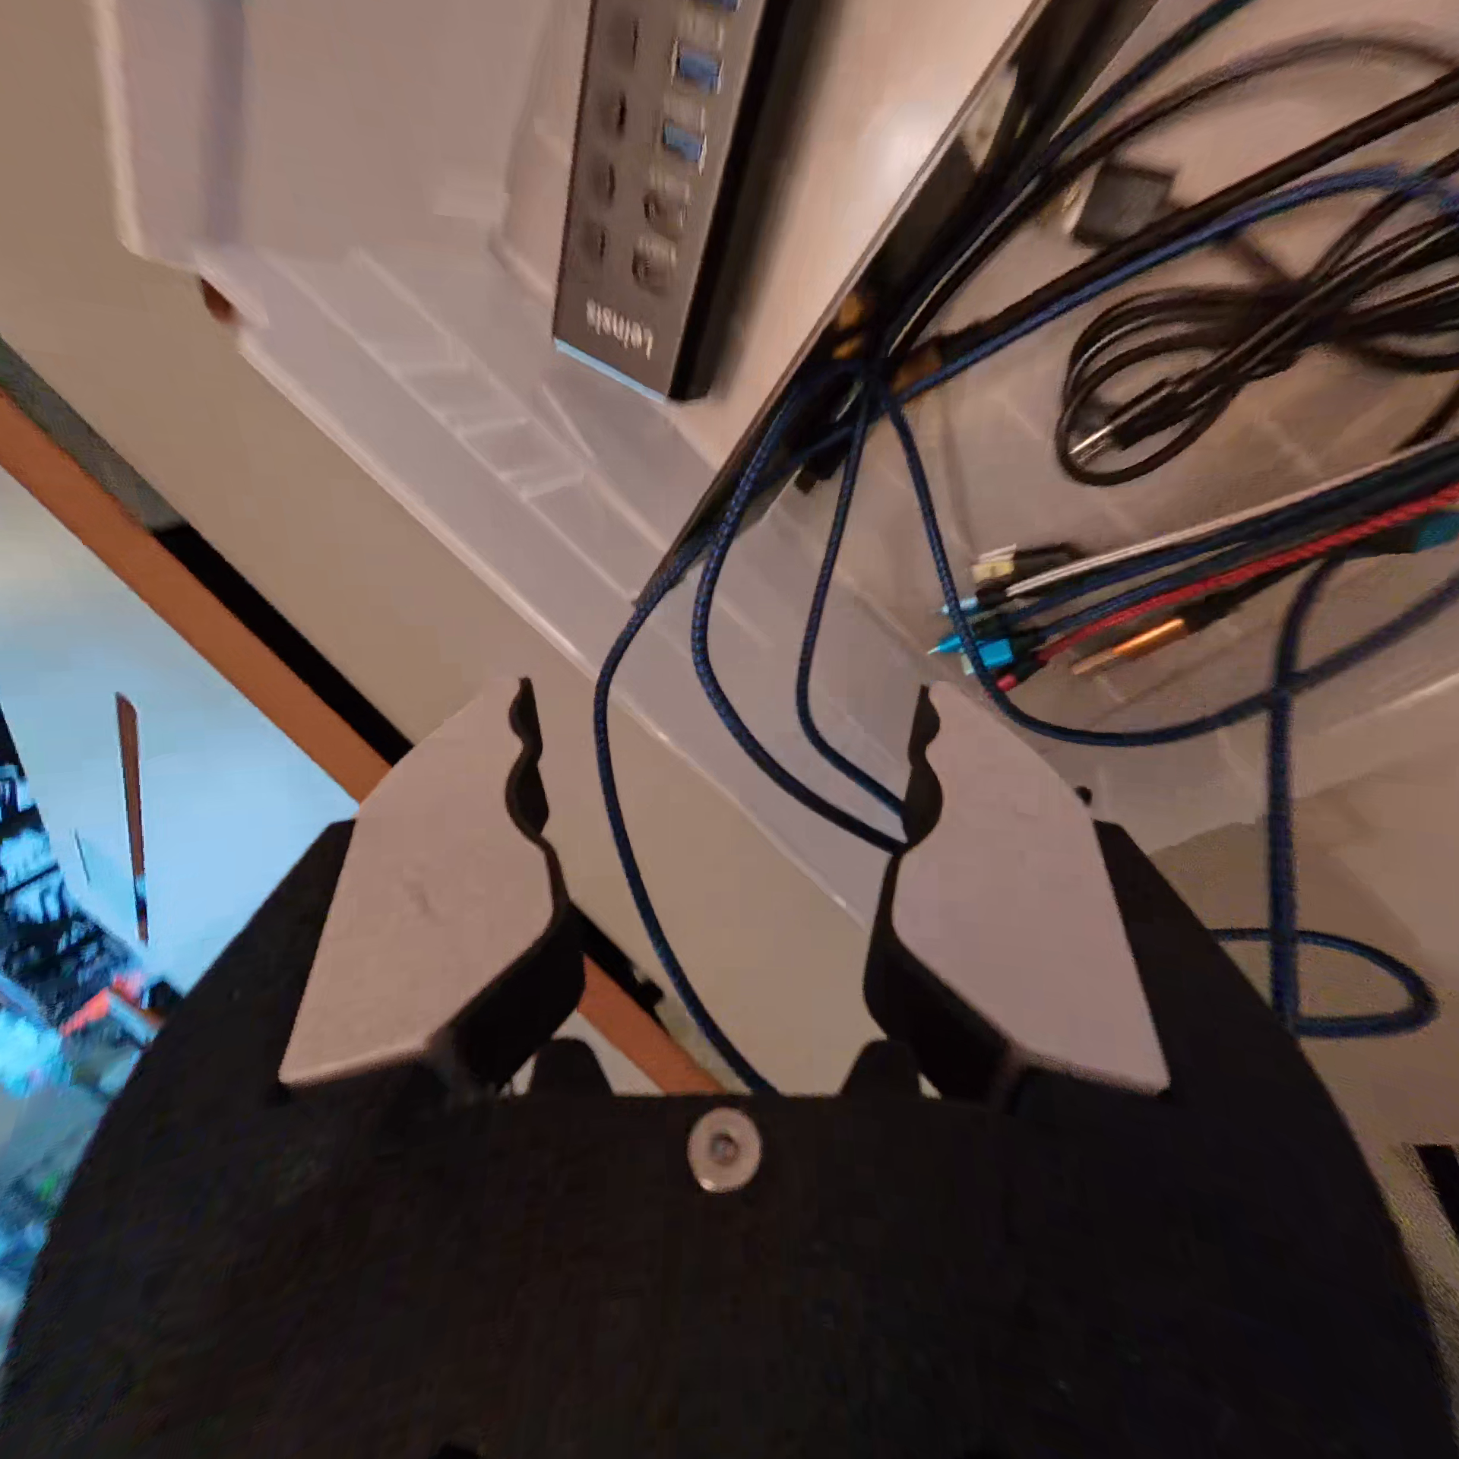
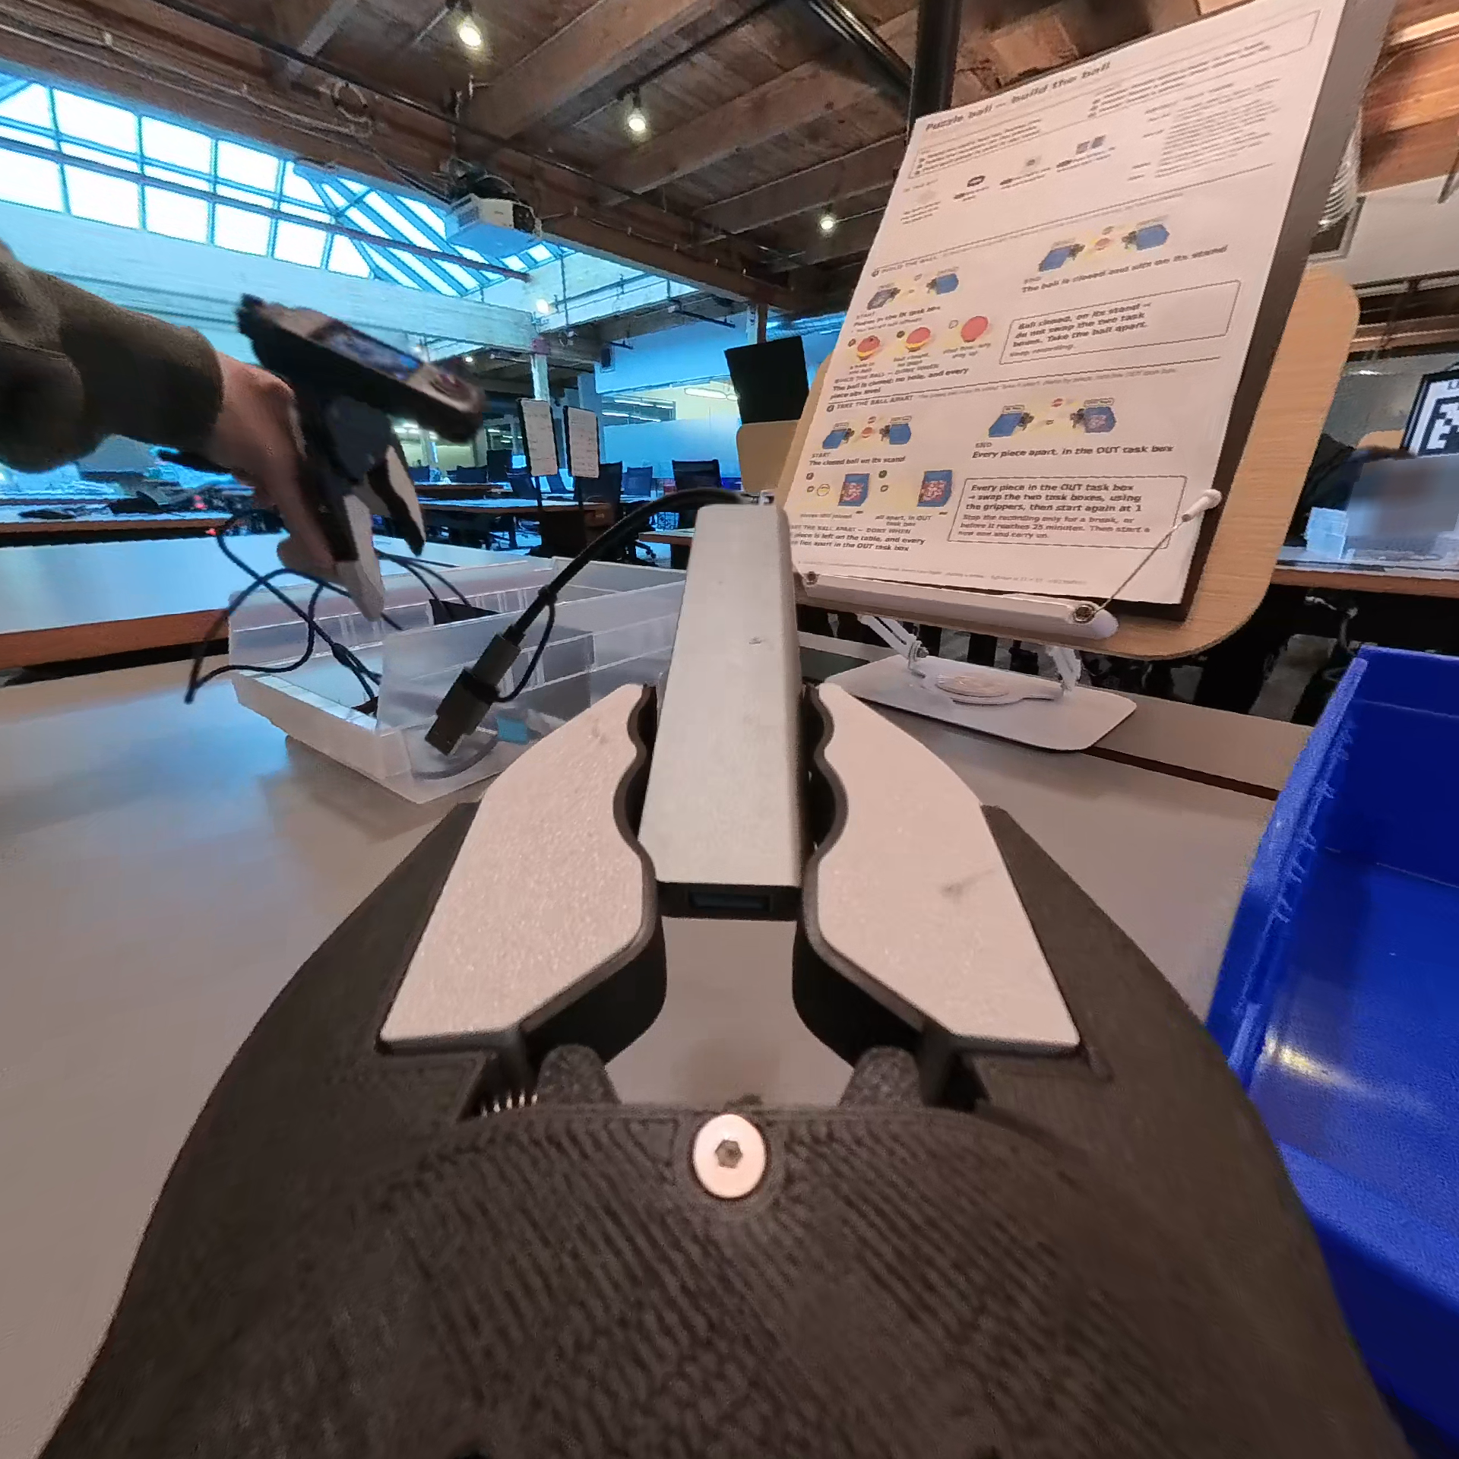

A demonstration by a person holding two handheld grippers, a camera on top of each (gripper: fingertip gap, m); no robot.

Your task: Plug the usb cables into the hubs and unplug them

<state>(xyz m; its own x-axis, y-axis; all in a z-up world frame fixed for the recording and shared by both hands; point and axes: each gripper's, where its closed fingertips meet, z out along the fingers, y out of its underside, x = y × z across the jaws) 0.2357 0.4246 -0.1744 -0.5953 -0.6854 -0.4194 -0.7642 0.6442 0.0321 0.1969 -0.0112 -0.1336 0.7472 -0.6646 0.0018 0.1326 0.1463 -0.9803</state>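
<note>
In the left wrist view, the left hand-held gripper (image 1: 725, 758) is open, with a wide gap between its two fingers. Blue cords (image 1: 829, 655) hang down through that gap, and some touch the inside of the right finger (image 1: 1018, 884). Above them a dark hub (image 1: 631, 197) with blue slots lies in a clear tray (image 1: 442, 395). More cords with bright plugs (image 1: 1050, 608) lie to the right. In the right wrist view, the right hand-held gripper (image 2: 730, 758) is closed on a long grey hub (image 2: 730, 710), held above the pale counter (image 2: 158, 868). The grey hub's black cord (image 2: 553, 592) hangs toward the clear tray (image 2: 331, 710). A person's hand (image 2: 260, 442) holds the left hand-held gripper (image 2: 379, 553) over that tray. A blue bin (image 2: 1358, 947) stands on the right, and a paper sheet on a stand (image 2: 1026, 355) is behind.
</note>
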